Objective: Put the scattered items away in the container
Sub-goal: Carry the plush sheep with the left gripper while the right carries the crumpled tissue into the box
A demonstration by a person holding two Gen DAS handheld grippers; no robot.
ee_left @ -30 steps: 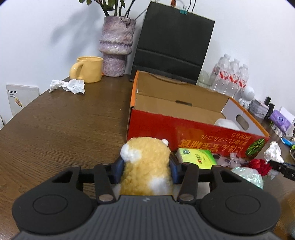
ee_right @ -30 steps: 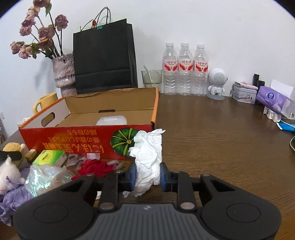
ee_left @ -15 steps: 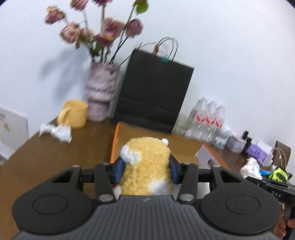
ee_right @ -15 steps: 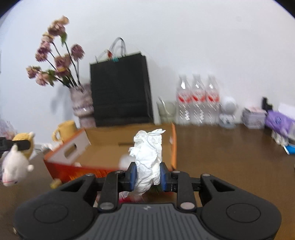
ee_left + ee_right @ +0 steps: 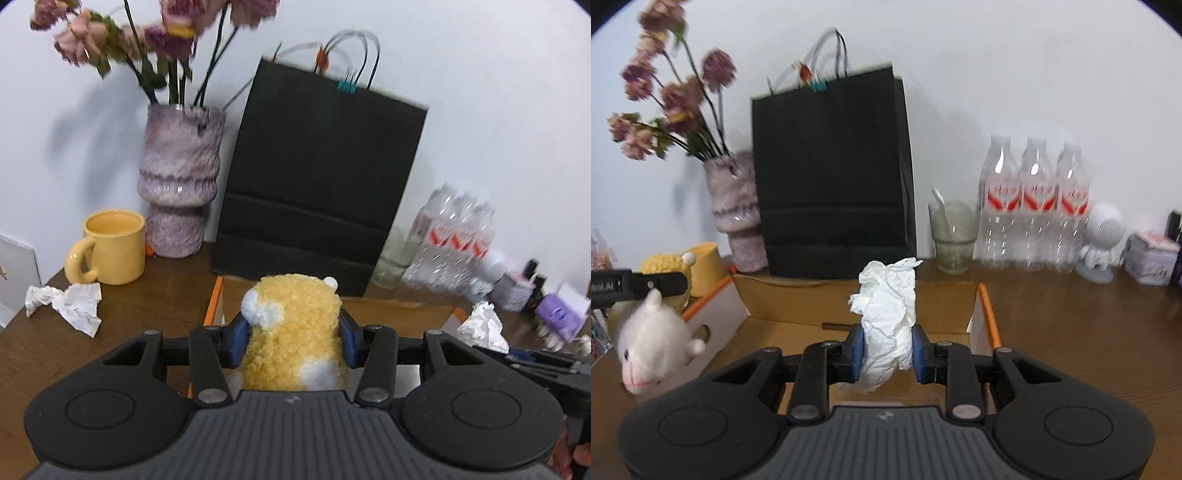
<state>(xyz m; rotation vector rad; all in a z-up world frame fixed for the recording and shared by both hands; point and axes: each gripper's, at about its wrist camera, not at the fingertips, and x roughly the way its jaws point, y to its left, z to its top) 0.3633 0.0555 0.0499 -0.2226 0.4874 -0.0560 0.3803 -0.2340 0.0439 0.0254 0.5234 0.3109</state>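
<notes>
both fingers (image 5: 291,341) (image 5: 886,349) tilt downward, clamped over the box (image 5: 798,295).

No lettering reads clearly (bottle labels (image 5: 1034,195) too blurred).

The right tool (image 5: 886,350) pinches a crumpled white tissue (image 5: 886,314) above the open cardboard box (image 5: 857,299). At nine o'clock the left tool (image 5: 639,284) carries a plush toy (image 5: 653,343). Three water bottles (image 5: 1034,199) stand at two o'clock on the counter (image 5: 1089,325).
</notes>
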